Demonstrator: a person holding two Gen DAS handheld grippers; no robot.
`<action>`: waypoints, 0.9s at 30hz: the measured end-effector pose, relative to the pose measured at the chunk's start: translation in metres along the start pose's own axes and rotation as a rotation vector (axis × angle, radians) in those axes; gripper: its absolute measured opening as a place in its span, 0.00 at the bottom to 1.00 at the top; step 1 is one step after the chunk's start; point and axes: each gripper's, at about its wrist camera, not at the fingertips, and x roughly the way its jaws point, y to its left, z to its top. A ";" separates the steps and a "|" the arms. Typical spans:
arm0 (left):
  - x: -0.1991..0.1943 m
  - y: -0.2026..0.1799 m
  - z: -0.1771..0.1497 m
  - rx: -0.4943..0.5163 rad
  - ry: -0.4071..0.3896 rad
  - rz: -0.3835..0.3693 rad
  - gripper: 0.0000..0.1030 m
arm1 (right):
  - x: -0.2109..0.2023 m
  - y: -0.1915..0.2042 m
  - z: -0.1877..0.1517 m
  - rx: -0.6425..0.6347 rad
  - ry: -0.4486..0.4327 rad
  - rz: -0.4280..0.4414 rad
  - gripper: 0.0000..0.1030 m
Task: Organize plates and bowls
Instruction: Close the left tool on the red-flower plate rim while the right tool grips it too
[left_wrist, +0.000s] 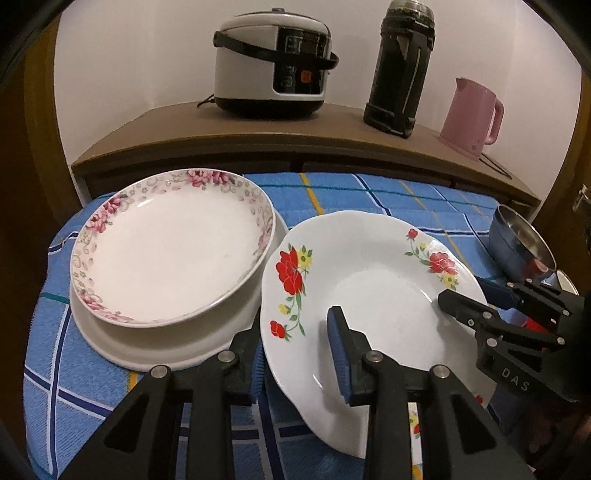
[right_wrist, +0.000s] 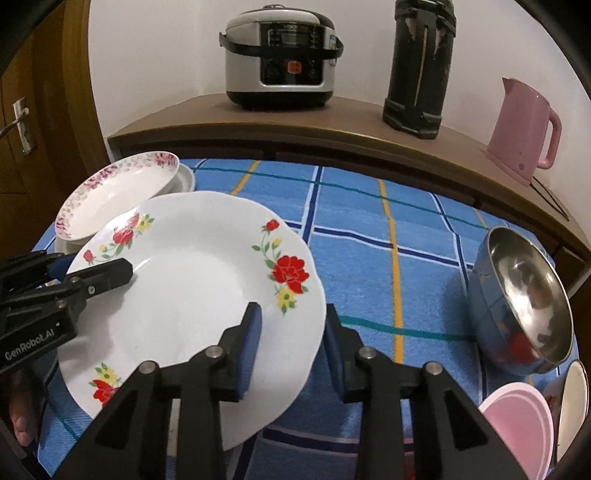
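At far left the pink-rimmed plate (left_wrist: 173, 247) sits on a plain white plate (left_wrist: 166, 347). Just beside them, the left hand-held gripper (left_wrist: 295, 354) and right hand-held gripper (right_wrist: 291, 343) each clamp an edge of the red-flowered plate (left_wrist: 369, 302), tilted above the counter (right_wrist: 369, 229). An uneven pull could slip it against the stack. At right, a steel bowl (right_wrist: 524, 295) stands clear.

Blue plaid cloth (right_wrist: 369, 236) w/ white plate (left_wrist: 177, 350), steel bowl (right_wrist: 517, 299), pink bowl (right_wrist: 517, 428)
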 end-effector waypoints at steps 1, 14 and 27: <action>-0.001 0.001 0.000 -0.004 -0.008 0.002 0.33 | -0.002 0.002 0.000 -0.004 -0.013 0.001 0.33; -0.021 0.005 0.002 -0.046 -0.145 0.064 0.33 | -0.011 0.014 0.004 -0.027 -0.098 0.019 0.33; -0.034 0.003 0.004 -0.050 -0.257 0.158 0.33 | -0.020 0.022 0.008 -0.039 -0.174 0.021 0.33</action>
